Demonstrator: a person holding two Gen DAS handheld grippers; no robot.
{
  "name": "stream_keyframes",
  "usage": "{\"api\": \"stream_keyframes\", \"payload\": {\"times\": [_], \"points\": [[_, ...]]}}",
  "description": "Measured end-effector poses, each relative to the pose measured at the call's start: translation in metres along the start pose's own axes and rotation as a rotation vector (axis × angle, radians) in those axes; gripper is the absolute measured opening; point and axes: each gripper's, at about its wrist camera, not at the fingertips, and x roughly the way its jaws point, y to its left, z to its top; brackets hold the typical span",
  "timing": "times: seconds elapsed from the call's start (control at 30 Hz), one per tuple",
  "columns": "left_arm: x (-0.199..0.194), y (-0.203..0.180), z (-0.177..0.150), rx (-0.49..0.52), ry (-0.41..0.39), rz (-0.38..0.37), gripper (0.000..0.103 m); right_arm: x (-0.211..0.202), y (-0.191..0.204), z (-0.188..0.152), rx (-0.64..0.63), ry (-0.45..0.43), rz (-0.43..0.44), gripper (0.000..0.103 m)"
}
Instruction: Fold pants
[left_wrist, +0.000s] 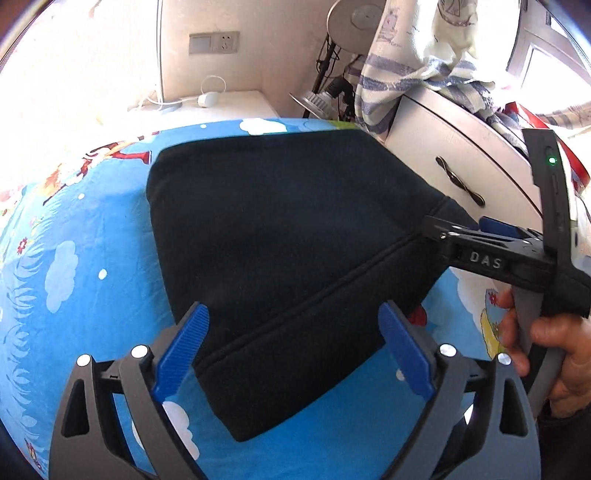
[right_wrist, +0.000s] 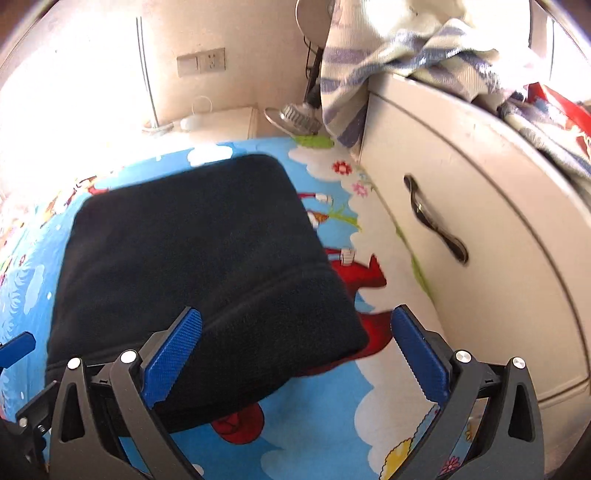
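Both of our tools are released, the left hand-held gripper (left_wrist: 293, 339) and right hand-held gripper (right_wrist: 297, 347) spread over the near edge of the folded pants (left_wrist: 280, 251), which lie flat on the bed (left_wrist: 74, 266), apparently because the fold is finished.

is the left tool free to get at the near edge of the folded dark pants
Probably yes: the left tool is open and empty, with the folded dark fleece pants right beneath it on the blue cartoon bedsheet, nothing between.

we see matt, fleecy black cloth pants (left_wrist: 280, 236) on a smooth printed cotton-like sheet (left_wrist: 55, 280); a glossy white cabinet (right_wrist: 480, 229) with shiny metal handle (right_wrist: 436, 221).
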Motion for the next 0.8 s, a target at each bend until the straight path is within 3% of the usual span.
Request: {"api": "stream_keyframes", "payload": {"times": [0.07, 0.13, 0.2, 0.27, 0.37, 0.5, 0.67, 0.8], "points": [[0.004, -0.002, 0.004, 0.006, -0.019, 0.012, 0.076, 0.005, 0.002, 0.022, -0.009, -0.037, -0.005, 0.099], [0.014, -0.004, 0.007, -0.005, 0.001, 0.002, 0.076, 0.028, 0.006, 0.047, -0.031, -0.027, 0.016, 0.099], [0.025, -0.006, 0.006, -0.008, 0.037, -0.007, 0.077, 0.071, 0.009, 0.065, -0.075, 0.062, -0.004, 0.095], [0.029, -0.008, 0.005, -0.005, 0.042, -0.003, 0.084, 0.111, 0.005, 0.066, -0.091, 0.187, -0.091, 0.094], [0.029, -0.011, 0.005, -0.001, 0.046, 0.029, 0.098, 0.124, -0.006, 0.059, -0.049, 0.228, -0.053, 0.091], [0.035, -0.01, 0.005, -0.001, 0.067, 0.058, 0.101, 0.1, -0.003, 0.049, -0.08, 0.176, -0.095, 0.093], [0.006, -0.018, 0.008, 0.053, -0.047, 0.164, 0.101, 0.033, -0.01, 0.02, -0.042, 0.112, -0.067, 0.097], [-0.021, -0.01, 0.01, -0.026, -0.037, 0.085, 0.101, -0.03, -0.014, -0.006, -0.002, 0.056, -0.071, 0.098]]}}
